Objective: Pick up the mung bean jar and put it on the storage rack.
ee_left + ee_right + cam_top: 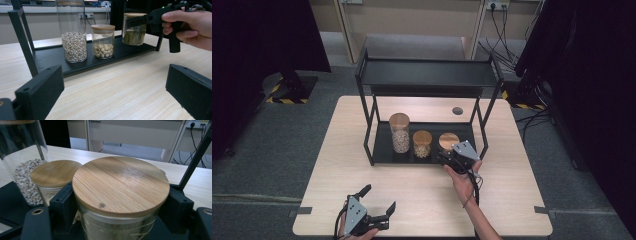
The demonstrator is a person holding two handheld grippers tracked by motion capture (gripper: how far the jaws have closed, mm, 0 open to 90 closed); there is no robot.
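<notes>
Gripped jar [120, 195], perhaps green beans, white-grain jar [74, 37]

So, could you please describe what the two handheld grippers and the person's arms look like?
Both the left gripper and the right gripper are matte black with blocky rectangular jaws, a grey three-cornered plate on top and a trailing black cable. The forearms are bare, without sleeves.

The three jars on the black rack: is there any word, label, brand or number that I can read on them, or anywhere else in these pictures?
No readable text anywhere.
Tall jar: plain glass, no label.
Middle jar: plain glass, no label.
Jar with green contents: no label on the part that shows; its wooden lid is bare.
Black rack: no marking.
Right gripper and left gripper: no lettering on the jaws.
</notes>
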